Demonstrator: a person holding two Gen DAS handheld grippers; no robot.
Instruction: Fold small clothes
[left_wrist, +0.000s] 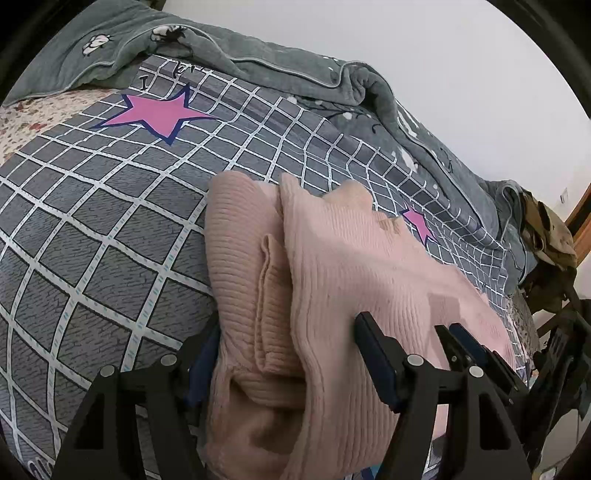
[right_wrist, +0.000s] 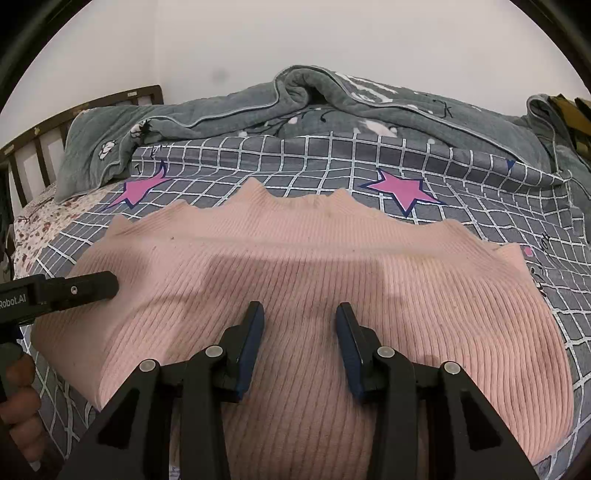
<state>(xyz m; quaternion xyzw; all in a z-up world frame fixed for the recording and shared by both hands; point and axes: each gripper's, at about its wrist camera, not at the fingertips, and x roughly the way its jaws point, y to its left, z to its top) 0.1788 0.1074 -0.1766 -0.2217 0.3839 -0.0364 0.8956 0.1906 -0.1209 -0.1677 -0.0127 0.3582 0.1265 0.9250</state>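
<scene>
Bed with grey checked bedspread (right_wrist: 461, 184), printed with pink stars, serves as the work surface and as the landmark here. A crumpled grey-green quilt (right_wrist: 332, 107) lies along the bedspread's far edge, against the wall; a dark wooden headboard (right_wrist: 44, 136) stands at its far left corner.

Pink ribbed knit garment (right_wrist: 295, 266) lies on the near half of the bedspread, spread broad, its scalloped edge toward the quilt. In the left wrist view a darker pink layer (left_wrist: 243, 258) of the same garment lies turned over at its left side, with a narrow fold beside it.

Left gripper (left_wrist: 288, 350): jaws wide apart, straddling the folded left edge of the garment, one finger over the bedspread, the other over the knit. Whether either finger presses the cloth cannot be told. Right gripper (right_wrist: 300, 321): jaws apart, hovering over the near middle of the garment, holding nothing.

Risks, as judged: the knit is soft and stretchy, so a pinch taking only the top layer would let the turned-over layer slip back; a pinch reaching too deep could take the bedspread along; uneven pulls by the two tools could skew the next fold.
</scene>
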